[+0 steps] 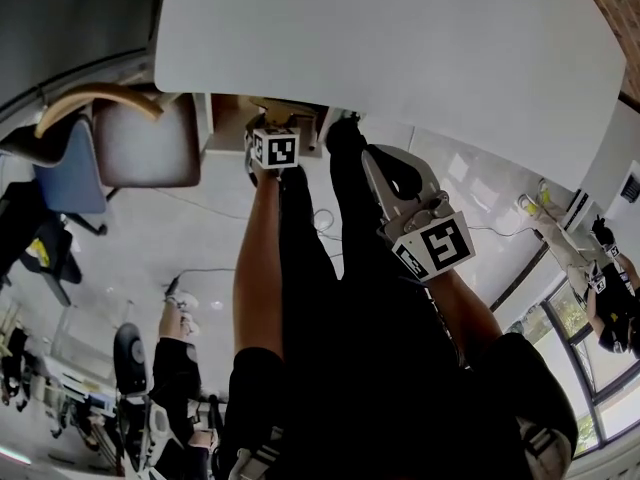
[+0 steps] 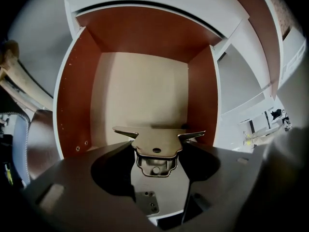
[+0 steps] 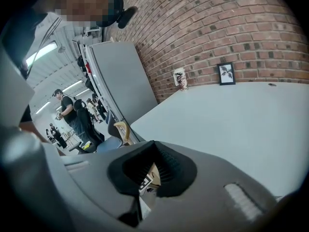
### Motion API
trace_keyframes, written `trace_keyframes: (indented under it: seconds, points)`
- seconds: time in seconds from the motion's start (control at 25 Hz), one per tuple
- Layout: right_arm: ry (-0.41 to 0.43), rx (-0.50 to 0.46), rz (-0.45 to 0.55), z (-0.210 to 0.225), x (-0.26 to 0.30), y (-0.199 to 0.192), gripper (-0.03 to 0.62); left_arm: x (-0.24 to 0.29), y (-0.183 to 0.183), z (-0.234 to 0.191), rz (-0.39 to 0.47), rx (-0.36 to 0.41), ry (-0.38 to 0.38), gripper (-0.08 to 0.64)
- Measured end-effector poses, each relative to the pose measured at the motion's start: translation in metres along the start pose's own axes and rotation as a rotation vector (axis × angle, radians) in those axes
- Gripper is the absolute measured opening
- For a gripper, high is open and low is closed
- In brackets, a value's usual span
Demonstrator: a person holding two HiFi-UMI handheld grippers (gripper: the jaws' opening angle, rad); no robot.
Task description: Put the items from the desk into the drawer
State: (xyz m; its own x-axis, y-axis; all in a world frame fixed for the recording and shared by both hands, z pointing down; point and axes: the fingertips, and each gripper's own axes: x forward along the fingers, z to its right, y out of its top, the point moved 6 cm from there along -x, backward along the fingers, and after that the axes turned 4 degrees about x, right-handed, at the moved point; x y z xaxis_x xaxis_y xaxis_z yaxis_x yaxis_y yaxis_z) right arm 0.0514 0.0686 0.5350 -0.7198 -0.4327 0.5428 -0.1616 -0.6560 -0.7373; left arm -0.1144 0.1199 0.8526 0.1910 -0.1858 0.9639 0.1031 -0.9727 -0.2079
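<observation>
Your left gripper (image 2: 159, 131) is up at the open drawer (image 2: 79, 95) under the front edge of the white desk (image 1: 380, 58). Its own view looks straight in at the drawer's red-brown side walls and pale floor. Its metal jaws sit together, their tips flaring out to either side, with nothing between them. They hang just above the drawer's near end, touching neither wall. In the head view only the left gripper's marker cube (image 1: 275, 149) shows, right at the desk's edge above your forearm. Your right gripper (image 3: 153, 148) is lower and to the right of the left one, just in front of the desk and angled up towards it. Its ridged black pads (image 3: 169, 168) close to a point at their far end and clamp nothing. Through the gap beneath them you can see the left gripper's cube. The only items in sight on the desk are a patterned cup (image 3: 179, 79) and a small framed picture (image 3: 226, 73). Both stand upright at the far edge against the brick wall (image 3: 217, 23), a little apart from each other. They are well away from both grippers, with the whole bare desktop between them and your right gripper and the drawer on the near side.
</observation>
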Motion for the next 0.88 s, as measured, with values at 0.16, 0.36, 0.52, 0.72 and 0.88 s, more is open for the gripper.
trace_keyframes:
  seconds: [0.16,0.36,0.52,0.72,0.88]
  points:
    - [-0.005,0.021,-0.003,0.005,-0.001,-0.004,0.005,0.007,0.005,0.005,-0.039,0.031,0.004,0.305]
    - [-0.008,0.034,-0.005,0.009,0.000,-0.014,0.005,0.016,0.013,0.003,-0.053,0.048,0.012,0.305]
    - [-0.018,0.046,-0.009,0.013,-0.003,-0.020,0.005,0.023,0.016,-0.001,-0.083,0.048,0.033,0.305]
    - [-0.026,0.053,-0.015,0.018,-0.009,-0.024,0.005,0.029,0.020,0.006,-0.064,0.056,0.020,0.307]
    - [-0.032,0.056,-0.014,0.021,-0.010,-0.024,0.005,0.035,0.005,0.003,-0.134,0.049,0.059,0.307]
